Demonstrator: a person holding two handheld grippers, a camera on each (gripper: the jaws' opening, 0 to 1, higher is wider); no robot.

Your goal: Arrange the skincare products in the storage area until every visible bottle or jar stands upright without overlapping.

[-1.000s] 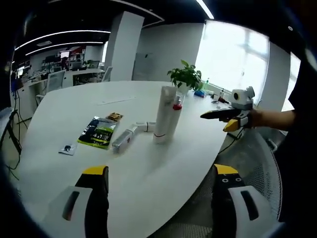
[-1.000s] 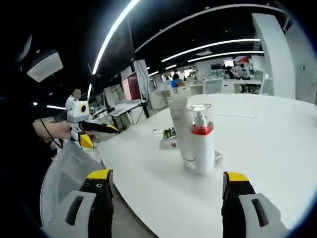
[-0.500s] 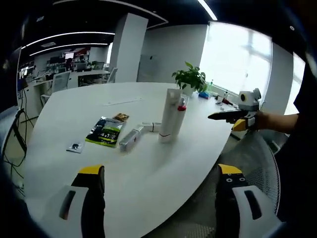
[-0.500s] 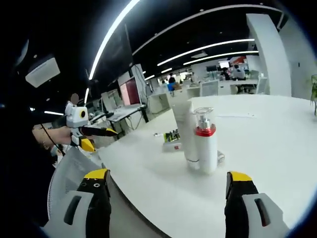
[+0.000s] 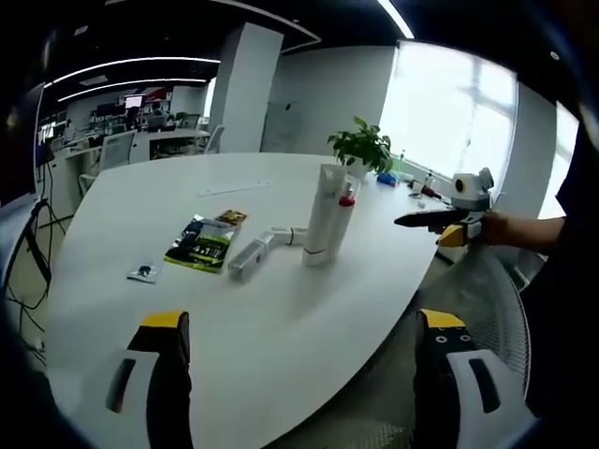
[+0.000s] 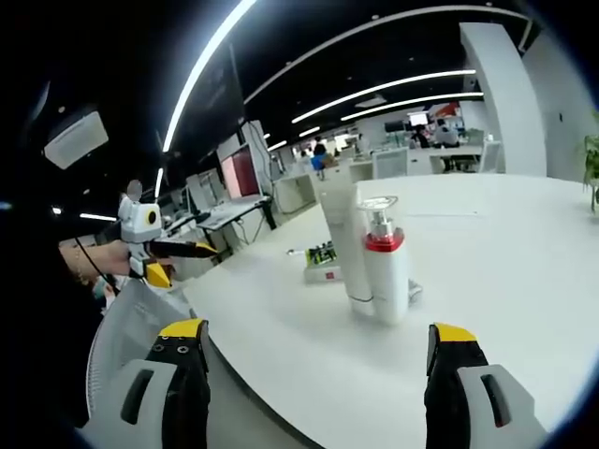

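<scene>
Left gripper view looks across my wide white rounded surface from its near edge. My left tool stands wide, nothing between its yellow-tipped jaws. Two products stand upright, touching, near the middle: a tall white squeeze tube and a white pump bottle with a red collar. Left of them a small white tube lies flat, then a green-and-black foil sachet and a tiny dark packet. A potted green plant sits at the far edge. My right tool hangs off the surface's right side, its dark jaws close together.

Right gripper view takes the pair from the other side: the pump bottle in front, the squeeze tube behind it, a flat box lying beyond. My right tool holds nothing, jaws wide. My left tool floats off the edge at left, above a mesh chair back.

Bare surface surrounds the standing pair.

Since a second ago, both views have backed off a little; the products have kept their places.
</scene>
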